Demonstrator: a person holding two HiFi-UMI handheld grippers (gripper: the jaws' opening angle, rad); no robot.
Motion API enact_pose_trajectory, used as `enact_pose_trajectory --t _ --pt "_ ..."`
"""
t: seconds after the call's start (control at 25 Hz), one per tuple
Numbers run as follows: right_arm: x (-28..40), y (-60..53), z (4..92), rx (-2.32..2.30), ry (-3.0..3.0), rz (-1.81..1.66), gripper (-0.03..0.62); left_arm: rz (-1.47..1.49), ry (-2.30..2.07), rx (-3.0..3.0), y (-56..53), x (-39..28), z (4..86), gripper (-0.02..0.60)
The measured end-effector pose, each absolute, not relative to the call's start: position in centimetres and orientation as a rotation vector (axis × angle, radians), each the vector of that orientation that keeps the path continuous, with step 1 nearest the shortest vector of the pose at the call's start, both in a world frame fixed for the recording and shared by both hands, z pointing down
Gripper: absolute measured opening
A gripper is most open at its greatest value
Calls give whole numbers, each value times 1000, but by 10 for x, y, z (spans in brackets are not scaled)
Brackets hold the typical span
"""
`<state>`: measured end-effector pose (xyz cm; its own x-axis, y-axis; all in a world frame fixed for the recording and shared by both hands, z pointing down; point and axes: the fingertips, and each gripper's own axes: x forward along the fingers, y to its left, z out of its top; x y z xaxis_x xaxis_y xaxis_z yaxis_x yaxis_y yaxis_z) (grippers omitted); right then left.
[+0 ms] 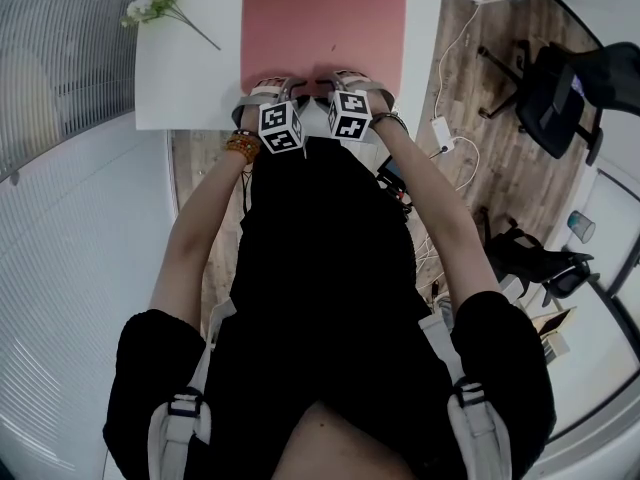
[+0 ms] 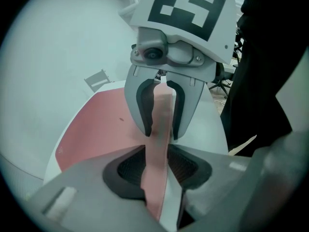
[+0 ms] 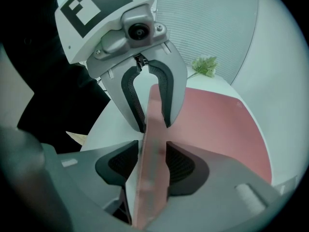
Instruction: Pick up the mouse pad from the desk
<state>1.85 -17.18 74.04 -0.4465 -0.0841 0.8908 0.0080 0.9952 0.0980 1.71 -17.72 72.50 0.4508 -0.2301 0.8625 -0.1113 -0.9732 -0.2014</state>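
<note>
- Mouse pad (image 1: pixel 322 18) lies on the desk (image 1: pixel 180 78), its edge at the desk's near rim raised.
- My left gripper (image 2: pixel 157 170) and right gripper (image 3: pixel 147 166) both clamp that edge.
- Thin, soft and light, I judge; it should droop.

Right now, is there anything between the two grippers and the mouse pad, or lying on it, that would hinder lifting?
Nothing visible does. The left gripper and the right gripper are each shut on the mouse pad's near edge. Nothing lies on the pad; the flower sprig lies on the desk, apart from it.
</note>
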Motion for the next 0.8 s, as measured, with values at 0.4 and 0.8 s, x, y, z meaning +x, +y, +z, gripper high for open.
enact_pose_trajectory --t 0.4,0.8 --pt "21 -179 739 158 -2044 -85 210 -1502 453 -2569 -199 14 706 149" --pt "24 -195 724 264 -2035 -110 109 -1389 403 -2632 -192 22 693 147"
